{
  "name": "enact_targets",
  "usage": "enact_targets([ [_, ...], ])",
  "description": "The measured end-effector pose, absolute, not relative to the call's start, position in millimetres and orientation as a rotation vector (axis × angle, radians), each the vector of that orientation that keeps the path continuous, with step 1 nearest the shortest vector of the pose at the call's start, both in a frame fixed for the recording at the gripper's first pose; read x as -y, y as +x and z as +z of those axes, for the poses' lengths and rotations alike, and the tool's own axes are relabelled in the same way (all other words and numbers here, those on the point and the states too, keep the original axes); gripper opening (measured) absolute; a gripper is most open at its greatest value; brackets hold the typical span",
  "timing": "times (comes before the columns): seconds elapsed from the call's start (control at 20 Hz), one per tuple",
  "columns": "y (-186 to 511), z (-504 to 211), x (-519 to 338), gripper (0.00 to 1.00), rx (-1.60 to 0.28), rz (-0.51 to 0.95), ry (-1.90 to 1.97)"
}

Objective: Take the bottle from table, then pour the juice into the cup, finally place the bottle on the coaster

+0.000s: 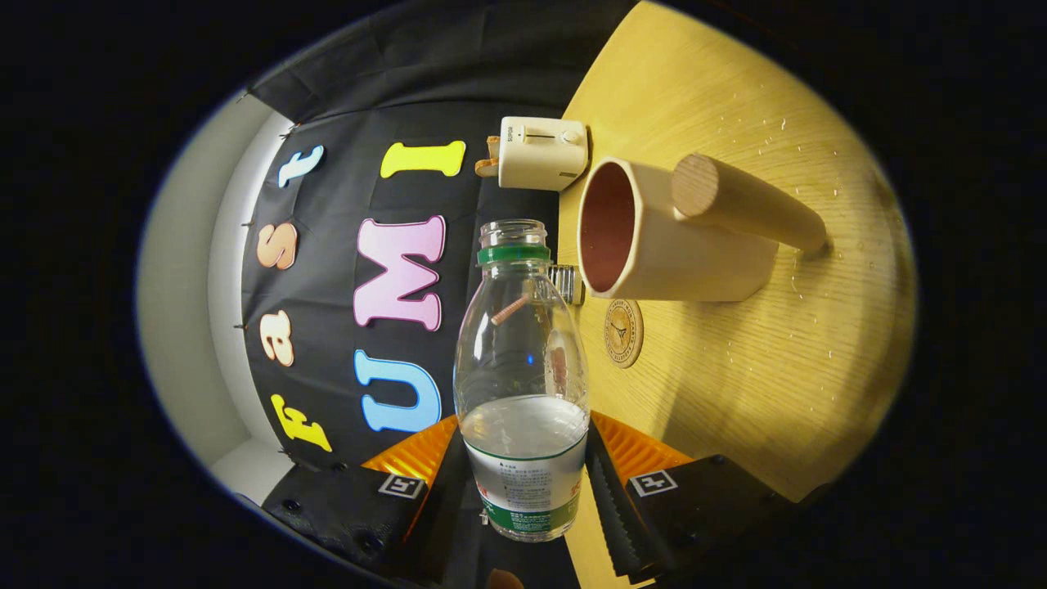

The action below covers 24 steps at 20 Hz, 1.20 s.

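Two fingers (523, 491) clamp the bottle (521, 384), held uncapped just short of the cup (654, 241). You're at the pour: bring its mouth over the rim, then to the coaster (623, 332).

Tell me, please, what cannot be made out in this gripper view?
- Bottle base: hidden between the claw fingers clamping it.
- Cup interior: whether any juice is in it; too dark.
- Coaster emblem: too small.
- Metal thing: behind the bottle neck, unidentifiable.
- Toaster far side: hidden.
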<state>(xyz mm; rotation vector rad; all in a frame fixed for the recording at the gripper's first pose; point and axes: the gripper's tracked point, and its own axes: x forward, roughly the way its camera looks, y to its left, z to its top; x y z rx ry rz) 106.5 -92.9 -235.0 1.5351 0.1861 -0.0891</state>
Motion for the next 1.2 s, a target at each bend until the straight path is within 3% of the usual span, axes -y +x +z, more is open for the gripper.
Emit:
enact_targets([
  [1.2, 122.3, -228.4, 93.1, 0.75, -0.185, -0.072, 1.799],
])
